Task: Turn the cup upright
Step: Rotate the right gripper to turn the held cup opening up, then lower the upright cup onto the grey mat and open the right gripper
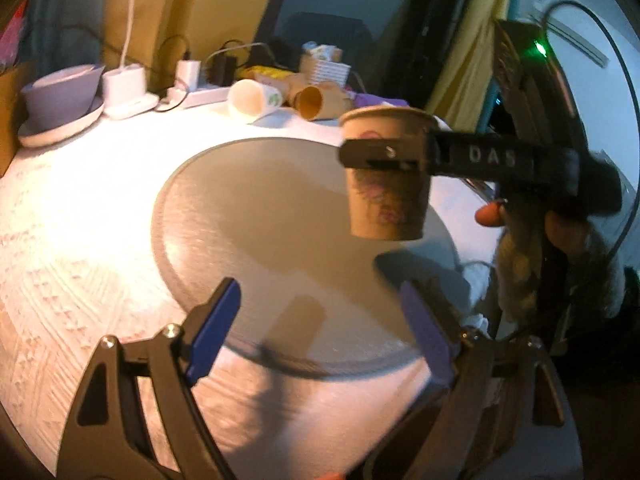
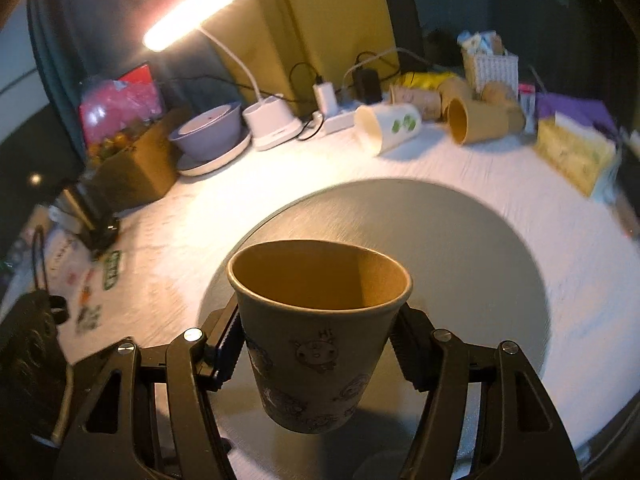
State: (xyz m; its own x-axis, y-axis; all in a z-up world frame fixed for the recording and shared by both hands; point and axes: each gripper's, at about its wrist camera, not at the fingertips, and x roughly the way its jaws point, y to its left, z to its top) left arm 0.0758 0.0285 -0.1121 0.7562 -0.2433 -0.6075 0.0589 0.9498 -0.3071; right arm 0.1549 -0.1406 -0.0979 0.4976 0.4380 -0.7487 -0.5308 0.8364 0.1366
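Observation:
A brown paper cup (image 2: pixel 316 344) with small cartoon drawings is held upright, mouth up, between the fingers of my right gripper (image 2: pixel 316 344), which is shut on its sides. It hangs in the air above a round grey mat (image 2: pixel 460 248). In the left wrist view the same cup (image 1: pixel 386 204) floats over the mat (image 1: pixel 260 216) with the right gripper's finger (image 1: pixel 384 154) across it. My left gripper (image 1: pixel 320 332) is open and empty, its blue pads (image 1: pixel 216 328) over the mat's near edge.
At the table's back lie a white cup (image 2: pixel 386 126) and a brown cup (image 2: pixel 476 120) on their sides. A purple bowl on a plate (image 2: pixel 210 132), a white desk lamp (image 2: pixel 272 120), chargers with cables, a white basket (image 2: pixel 490 66) and yellow packets (image 2: pixel 572 152) stand around.

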